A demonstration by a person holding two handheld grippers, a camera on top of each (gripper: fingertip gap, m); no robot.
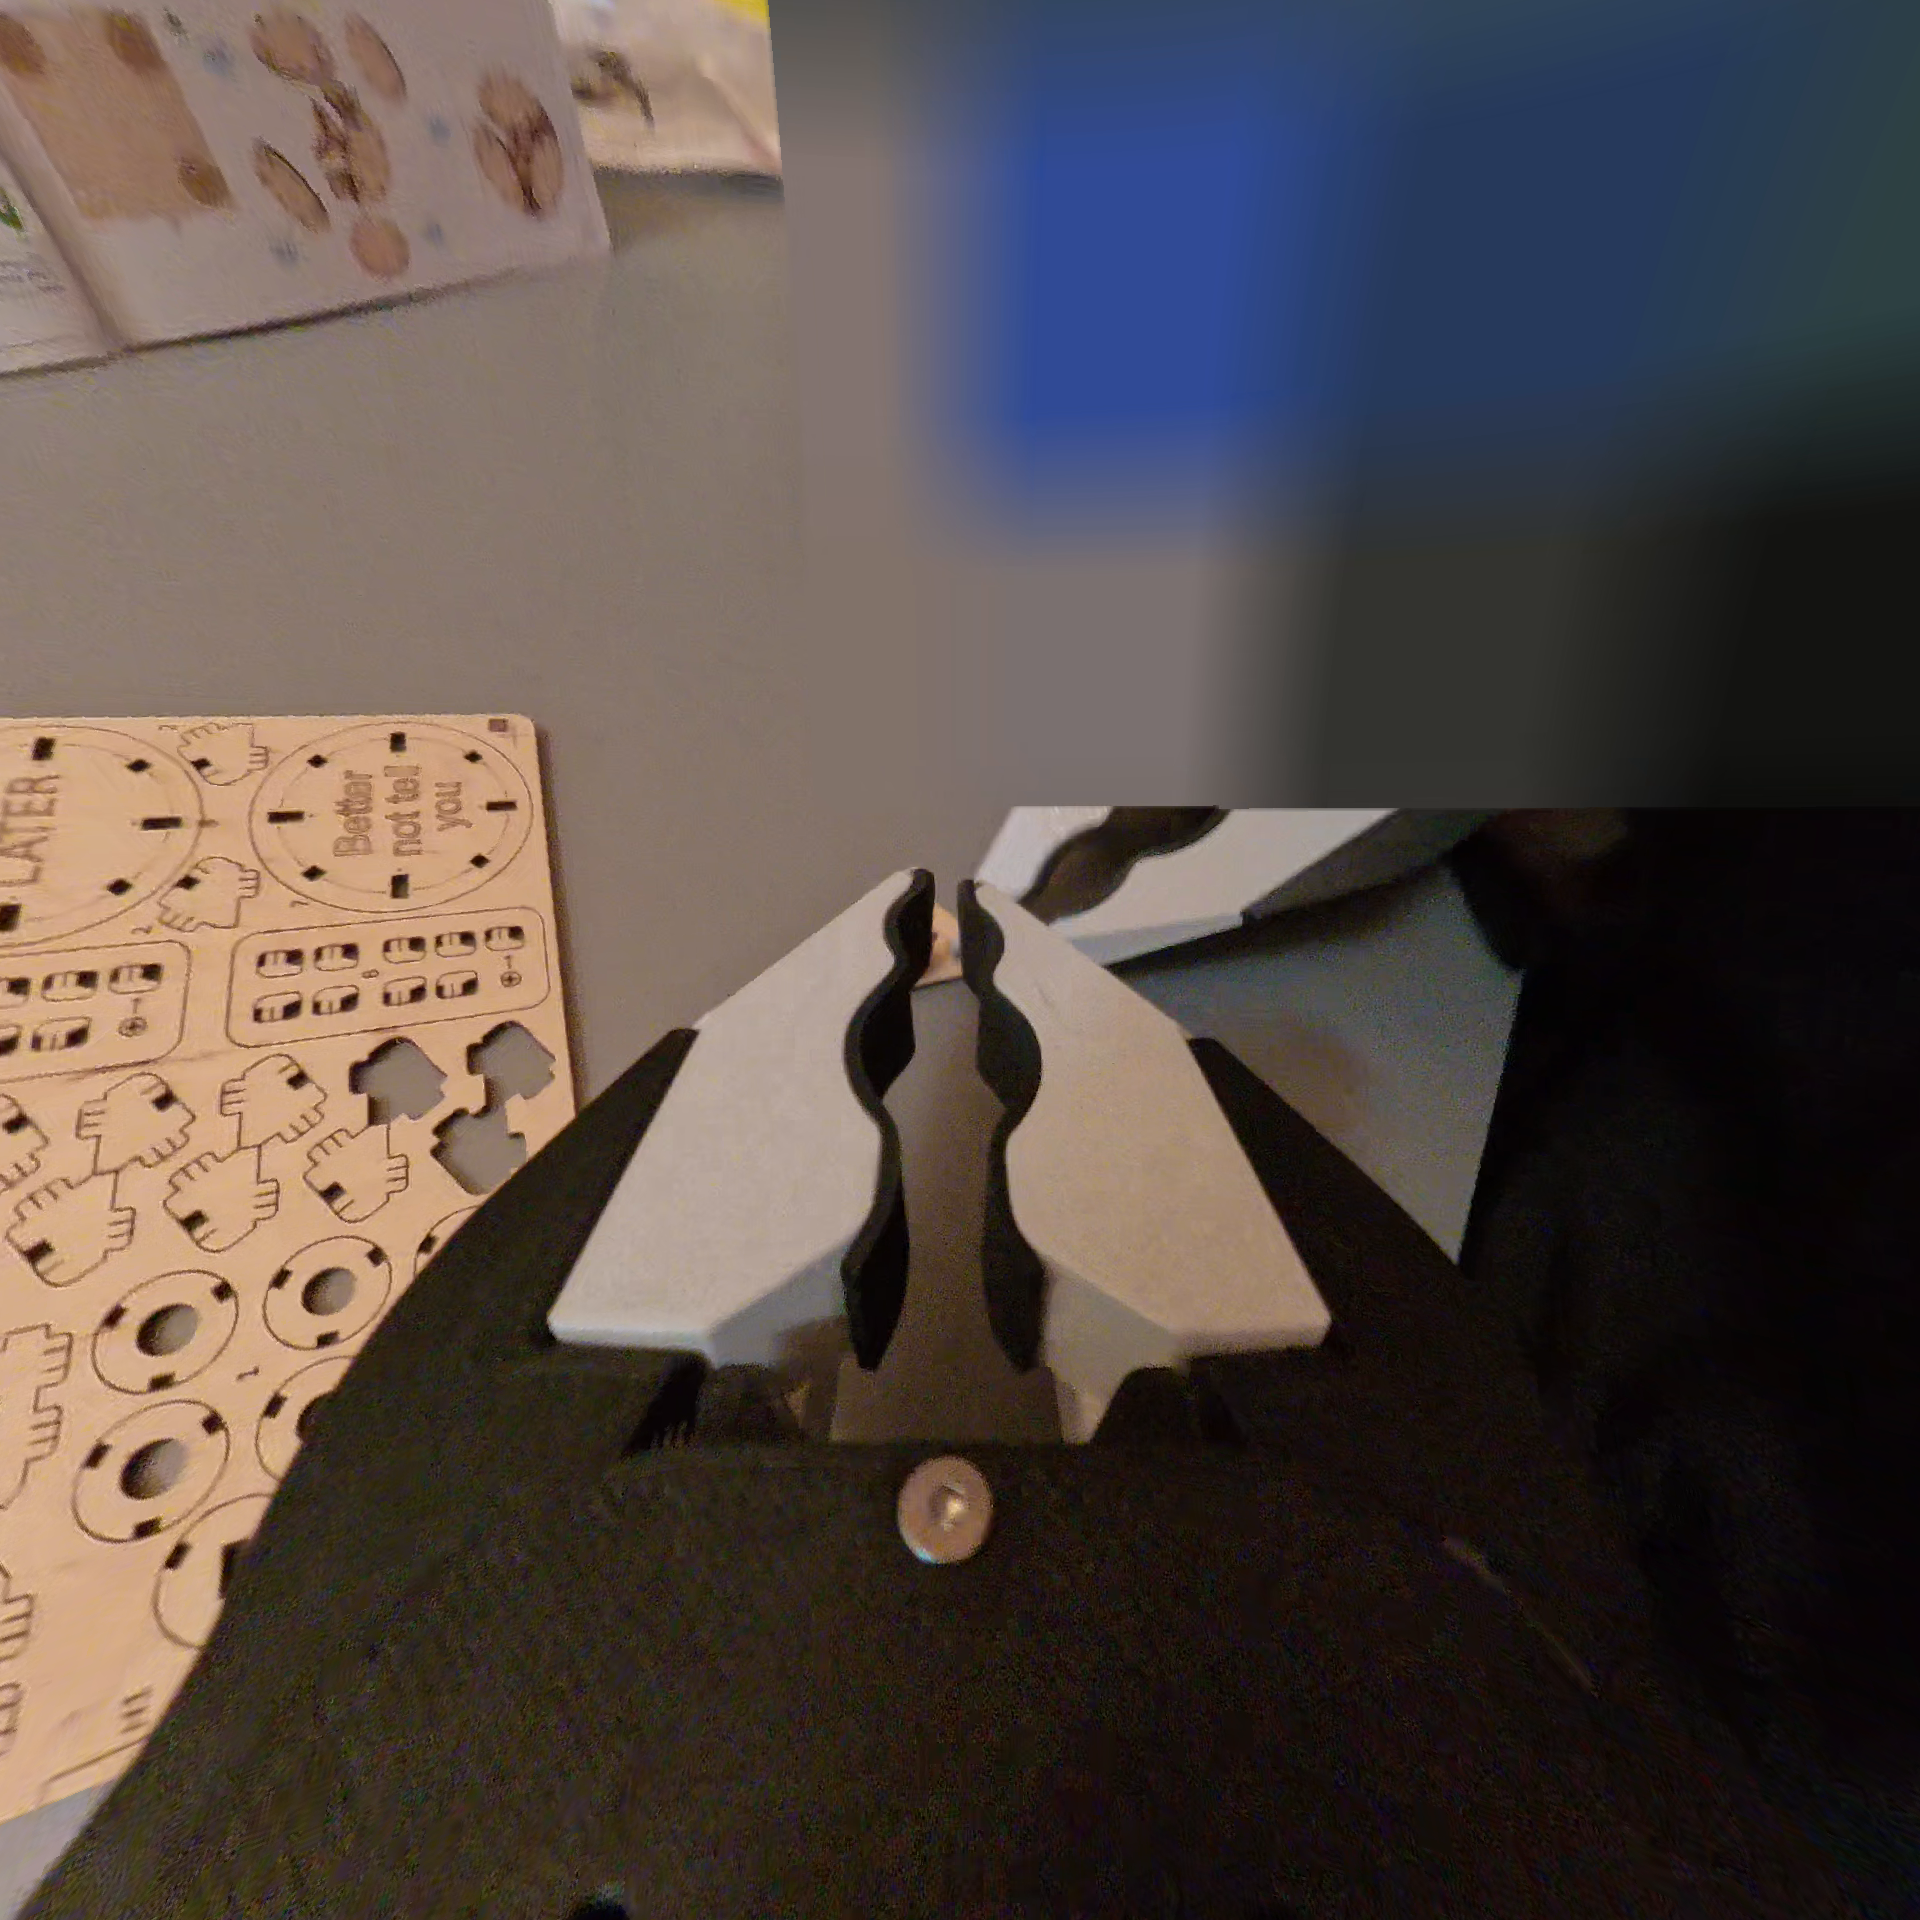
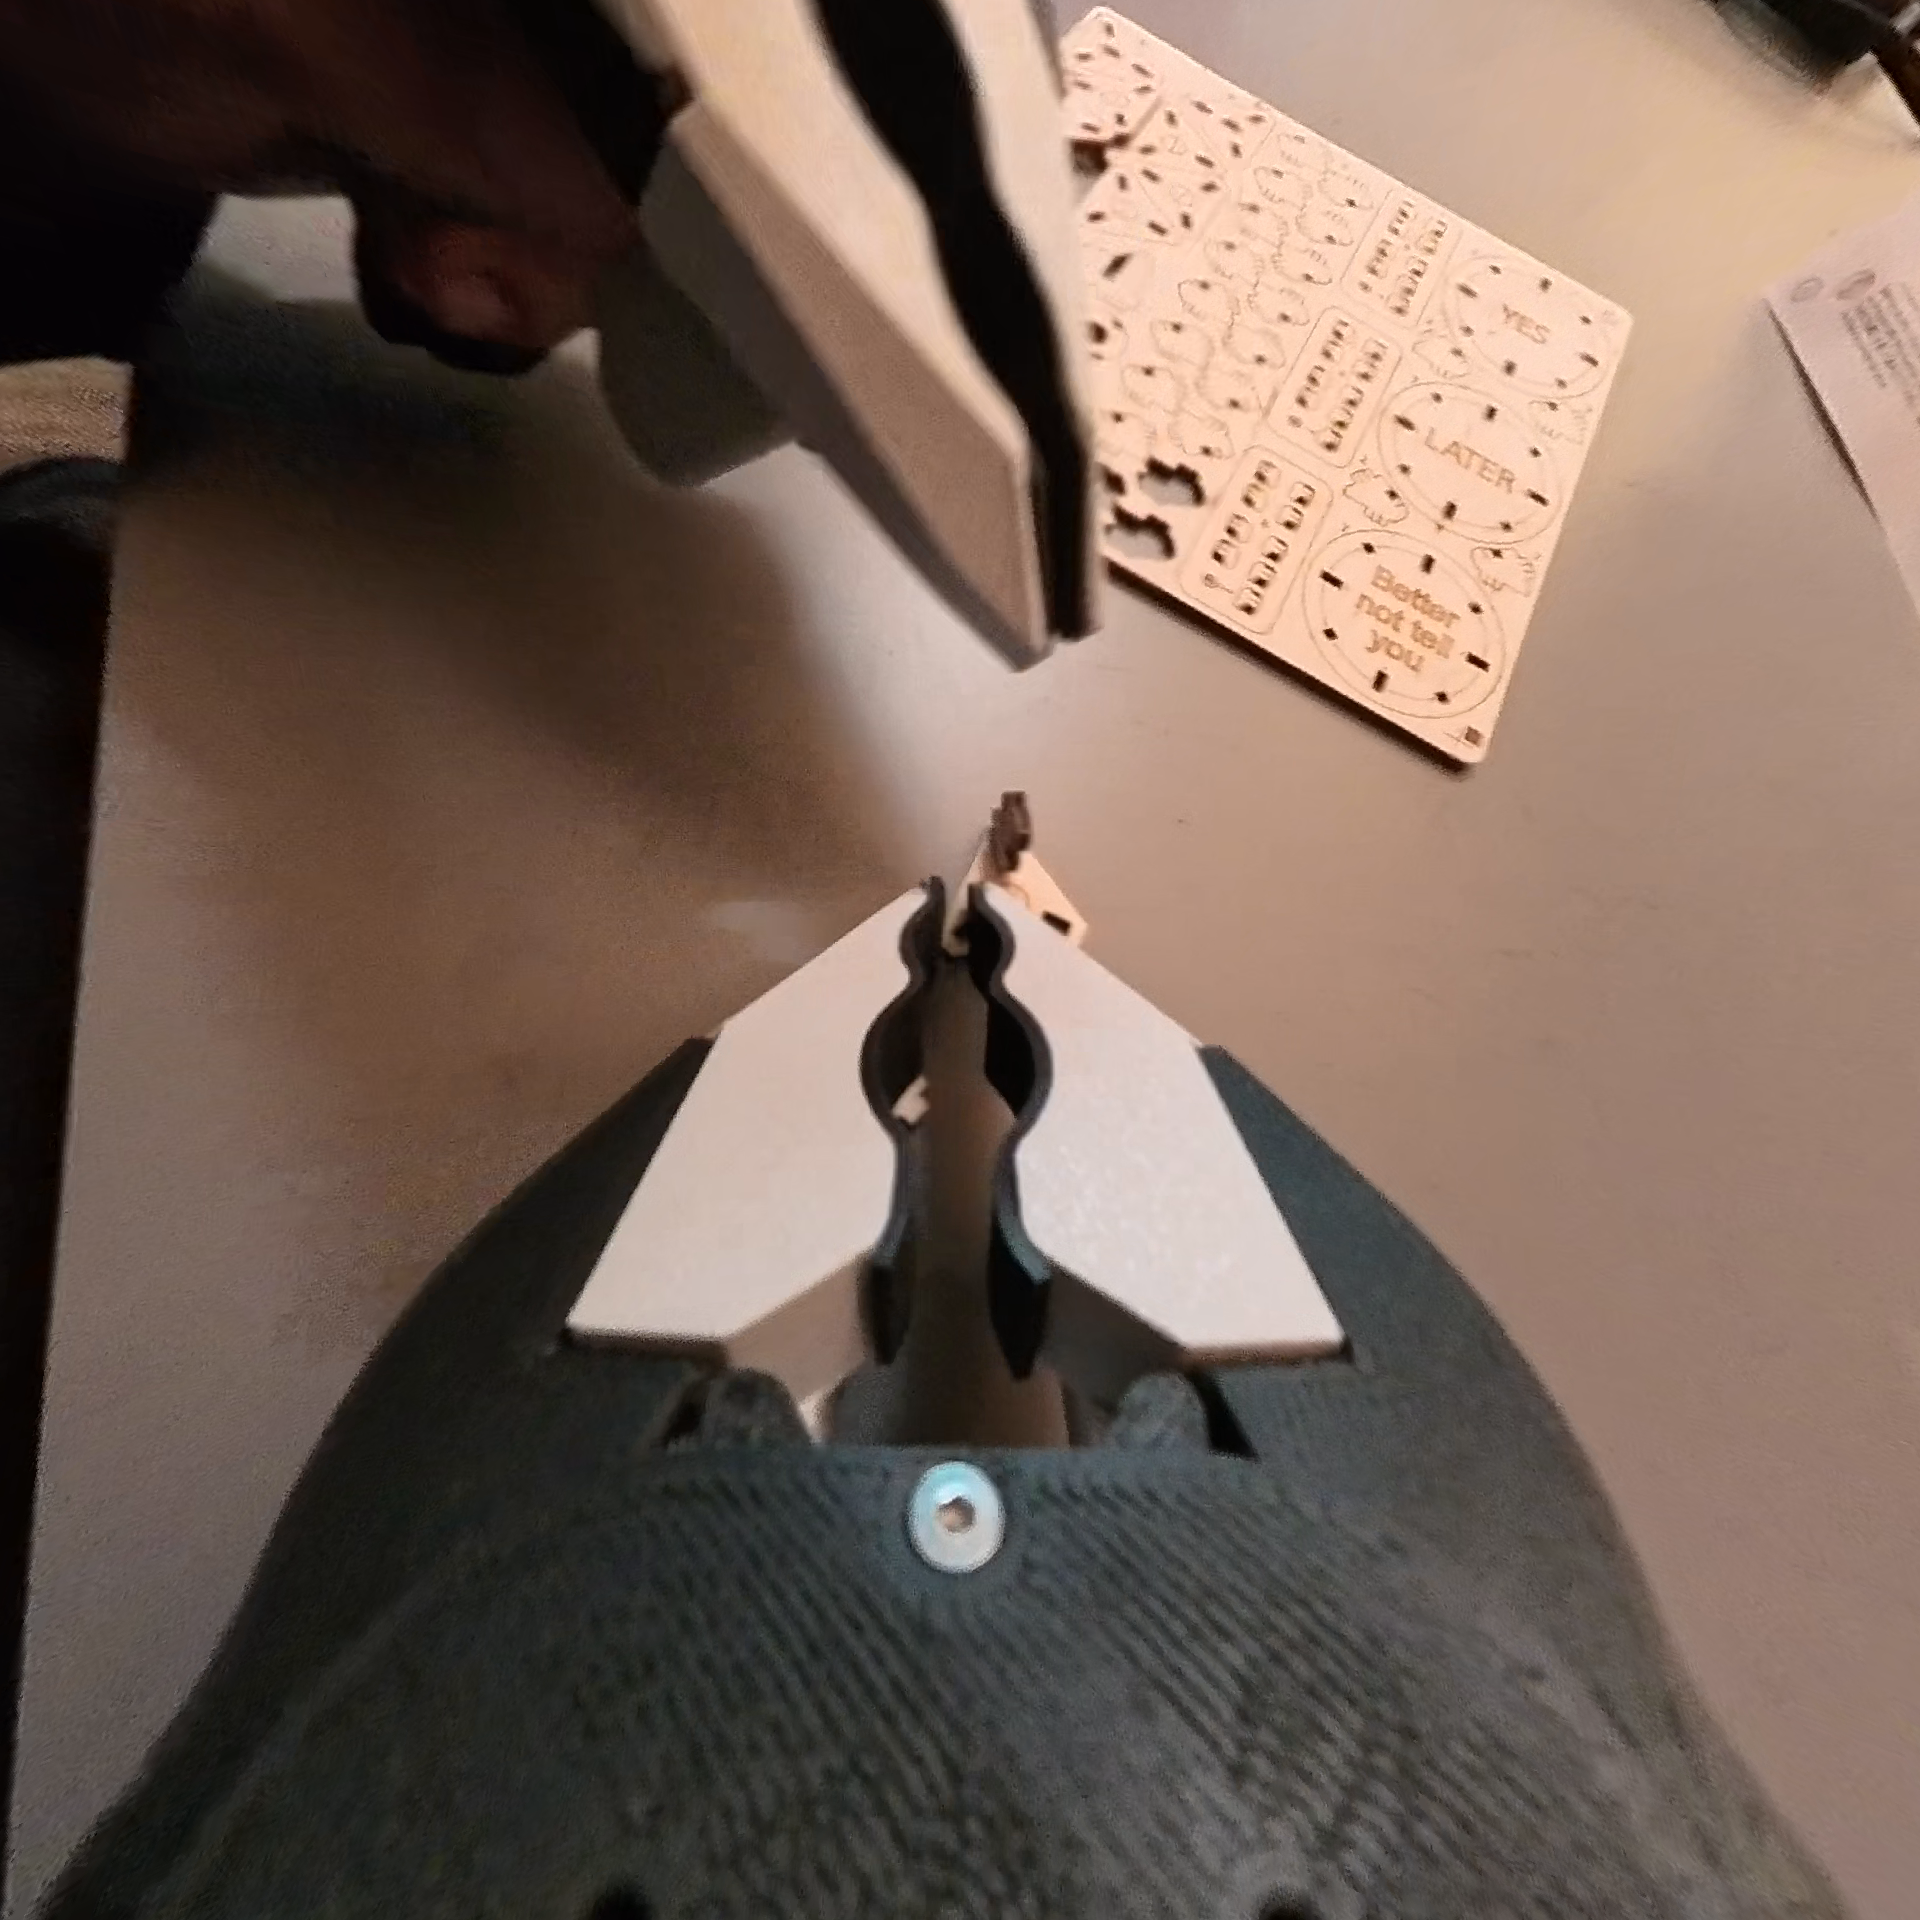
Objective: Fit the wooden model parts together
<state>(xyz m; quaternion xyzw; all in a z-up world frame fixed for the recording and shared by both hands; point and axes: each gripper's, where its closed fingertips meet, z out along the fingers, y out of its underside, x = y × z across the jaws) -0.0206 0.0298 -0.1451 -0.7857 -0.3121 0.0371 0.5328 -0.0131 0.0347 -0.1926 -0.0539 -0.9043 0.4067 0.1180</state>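
Several slots in the wooden sheet (image 2: 1351, 416) are punched out; right hand-held gripper (image 2: 951, 914) pinches a wooden piece (image 2: 1039, 899), left hand-held gripper (image 1: 940, 899) nearly closed, empty.

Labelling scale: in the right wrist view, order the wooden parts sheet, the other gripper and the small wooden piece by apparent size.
1-2. Left gripper and wooden parts sheet: alike; the gripper is nearer the camera, so unranked.
3. Small wooden piece, pinched by the right gripper.

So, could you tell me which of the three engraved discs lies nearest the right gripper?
The corner disc, at the wooden sheet's end closest to the right gripper; the other two lie farther along that edge.
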